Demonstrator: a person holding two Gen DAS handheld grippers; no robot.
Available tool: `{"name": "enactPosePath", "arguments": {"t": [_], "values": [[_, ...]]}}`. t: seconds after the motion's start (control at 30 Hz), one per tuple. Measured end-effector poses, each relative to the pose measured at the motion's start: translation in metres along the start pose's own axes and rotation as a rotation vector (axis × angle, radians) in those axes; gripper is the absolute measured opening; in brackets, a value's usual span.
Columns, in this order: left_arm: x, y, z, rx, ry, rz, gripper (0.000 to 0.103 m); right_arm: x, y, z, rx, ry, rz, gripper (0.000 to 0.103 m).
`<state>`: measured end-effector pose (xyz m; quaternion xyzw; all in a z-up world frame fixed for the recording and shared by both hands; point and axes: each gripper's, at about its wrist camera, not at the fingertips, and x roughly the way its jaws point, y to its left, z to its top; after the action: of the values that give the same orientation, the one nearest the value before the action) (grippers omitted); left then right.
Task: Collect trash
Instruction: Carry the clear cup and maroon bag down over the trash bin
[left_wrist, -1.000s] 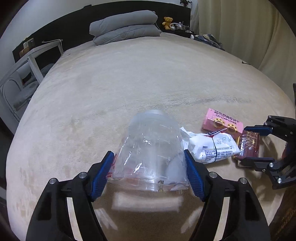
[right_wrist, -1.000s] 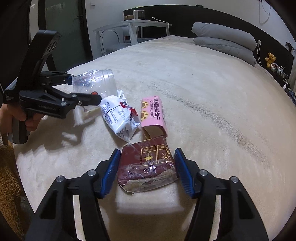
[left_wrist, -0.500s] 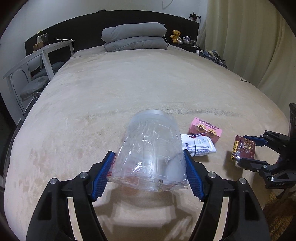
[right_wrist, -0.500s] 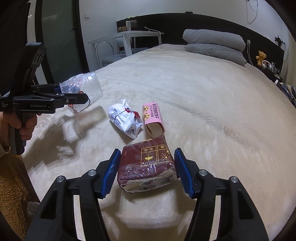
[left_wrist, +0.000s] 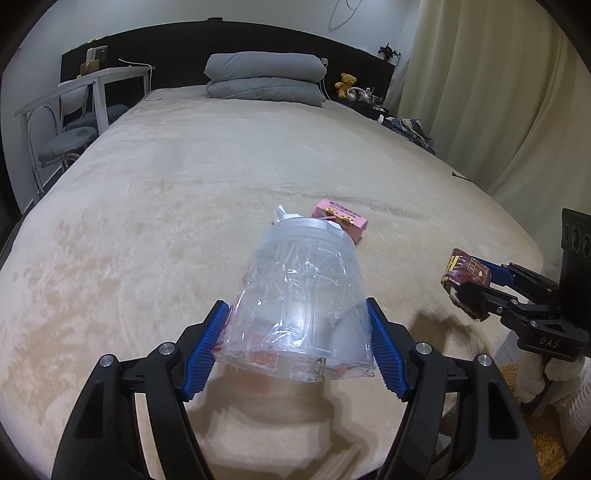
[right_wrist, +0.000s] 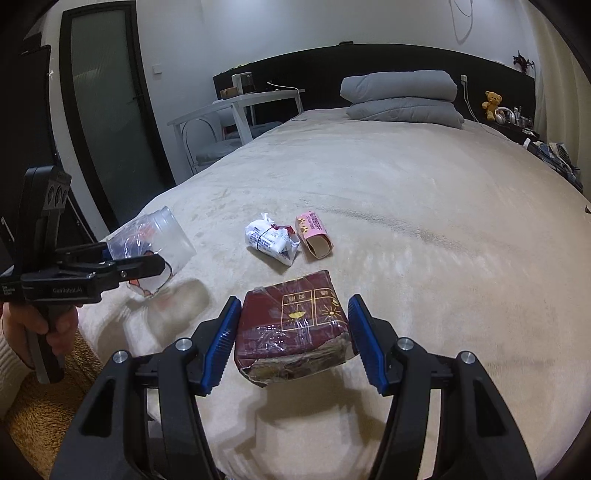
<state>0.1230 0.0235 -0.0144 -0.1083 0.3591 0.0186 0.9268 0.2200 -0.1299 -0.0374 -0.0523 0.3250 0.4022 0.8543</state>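
My left gripper (left_wrist: 297, 343) is shut on a crumpled clear plastic jar (left_wrist: 303, 295), held above the beige bed (left_wrist: 166, 206). From the right wrist view the same jar (right_wrist: 155, 240) hangs at the left in that gripper (right_wrist: 122, 264). My right gripper (right_wrist: 293, 341) is shut on a dark red wrapped packet (right_wrist: 293, 328), lifted off the bed; in the left wrist view this packet (left_wrist: 463, 275) shows at the right. A pink cookie box (right_wrist: 314, 238) and a white crumpled wrapper (right_wrist: 271, 242) lie side by side on the bed. The jar hides most of the wrapper in the left wrist view, where the pink box (left_wrist: 340, 219) peeks out.
Folded grey bedding (right_wrist: 400, 96) lies at the head of the bed against a dark headboard. A white table and chair (right_wrist: 236, 118) stand at the bed's left, a curtain (left_wrist: 498, 92) to its right. A brown rug (right_wrist: 40, 406) covers the floor by the near edge.
Both grippers have lifted and pulled back toward the bed's near edge with their items. The pink box and white wrapper stayed in place and now look farther away.
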Motion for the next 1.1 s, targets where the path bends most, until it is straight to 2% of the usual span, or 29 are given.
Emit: {"name": "enactPosePath", "arguments": {"t": [0.23,0.4,0.53,0.7,0.87,1.1], "values": [[-0.029,-0.013,-0.042,-0.036,0.0,-0.035,0.072,-0.035,0.007,-0.036,0.092,-0.001,-0.013,0.06],[-0.031,-0.025,-0.077,-0.039,0.071,-0.043,0.072,-0.054,0.009,-0.058,0.191,0.009,-0.025,0.06],[-0.033,-0.045,-0.1,-0.004,0.104,-0.04,0.072,-0.067,0.017,-0.07,0.195,0.02,-0.011,0.06],[-0.036,-0.053,-0.12,-0.024,0.127,-0.043,0.072,-0.071,0.025,-0.085,0.214,0.069,0.003,0.06],[-0.037,-0.06,-0.133,-0.032,0.165,-0.058,0.072,-0.068,0.022,-0.1,0.304,0.138,0.032,0.06],[-0.028,-0.062,-0.159,-0.106,0.263,-0.092,0.072,-0.061,0.021,-0.115,0.356,0.23,0.055,0.06]]}}
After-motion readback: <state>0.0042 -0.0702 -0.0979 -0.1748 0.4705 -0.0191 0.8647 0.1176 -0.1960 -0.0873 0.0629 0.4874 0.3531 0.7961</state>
